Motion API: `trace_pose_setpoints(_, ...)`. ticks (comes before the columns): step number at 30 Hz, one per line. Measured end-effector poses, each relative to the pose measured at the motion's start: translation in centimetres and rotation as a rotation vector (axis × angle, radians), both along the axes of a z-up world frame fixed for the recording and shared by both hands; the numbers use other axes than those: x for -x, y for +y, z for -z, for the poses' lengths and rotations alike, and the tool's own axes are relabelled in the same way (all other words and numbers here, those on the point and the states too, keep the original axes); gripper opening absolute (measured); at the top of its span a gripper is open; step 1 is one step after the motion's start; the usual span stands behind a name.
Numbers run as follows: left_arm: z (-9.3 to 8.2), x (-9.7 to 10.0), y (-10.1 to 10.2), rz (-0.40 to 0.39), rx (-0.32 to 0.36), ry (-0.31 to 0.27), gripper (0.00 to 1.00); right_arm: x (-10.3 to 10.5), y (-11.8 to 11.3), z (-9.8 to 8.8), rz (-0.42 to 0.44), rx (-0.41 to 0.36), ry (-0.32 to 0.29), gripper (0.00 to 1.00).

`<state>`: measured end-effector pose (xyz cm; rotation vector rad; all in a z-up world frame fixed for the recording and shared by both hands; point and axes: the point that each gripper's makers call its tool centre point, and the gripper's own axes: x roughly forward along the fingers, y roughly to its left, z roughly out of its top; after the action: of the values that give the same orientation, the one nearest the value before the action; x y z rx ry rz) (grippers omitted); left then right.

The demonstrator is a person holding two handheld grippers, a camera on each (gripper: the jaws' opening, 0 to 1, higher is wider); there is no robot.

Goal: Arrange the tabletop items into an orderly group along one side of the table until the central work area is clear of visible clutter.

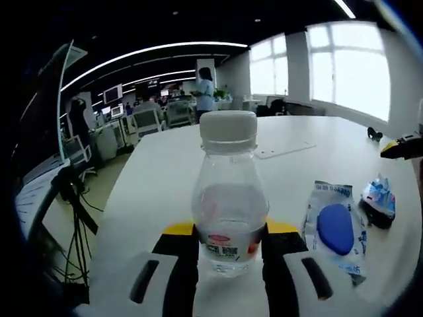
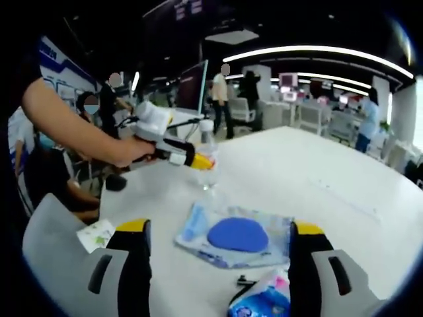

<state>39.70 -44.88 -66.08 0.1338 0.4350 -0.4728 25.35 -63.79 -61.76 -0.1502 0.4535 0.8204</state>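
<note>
In the left gripper view, the left gripper has its two yellow-tipped jaws on either side of one clear plastic bottle, which stands upright on the white table; the jaws sit against the bottle's lower body just above its label, pinching it. The bottle has a white cap and looks nearly empty. Just to the right of those jaws lies one flat clear packet with a blue oval inside, and beyond that, further right, one small blue-and-white wrapper lies crumpled beside a small dark object. In the right gripper view, the right gripper holds its jaws spread wide with nothing between them; the blue-oval packet lies on the table just ahead, between the two jaw tips, and the blue-and-white wrapper sits close in front of the right jaw, near the view's lower edge. One small printed card lies just left of the left jaw. Further ahead, a hand grips the left gripper at the bottle.
</note>
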Motion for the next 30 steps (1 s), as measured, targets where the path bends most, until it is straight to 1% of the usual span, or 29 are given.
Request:
trace_pose_setpoints(4,0.11,-0.22,0.31,-0.015,0.019,-0.002,0.36,0.05,-0.08,0.10,0.001,0.002,0.003,0.83)
trace_pose_setpoints(15,0.18,-0.23,0.33,-0.020,0.026,0.008,0.37,0.11,0.28,0.24,-0.001,-0.004,0.014,0.83)
trace_pose_setpoints(23,0.19,-0.33,0.41,-0.001,0.031,0.013,0.38,0.20,0.14,0.34,0.005,-0.004,0.023,0.82)
trace_pose_setpoints(30,0.31,-0.25,0.70,0.011,0.027,0.032,0.38,0.25,0.30,0.18,0.006,-0.013,0.019,0.82)
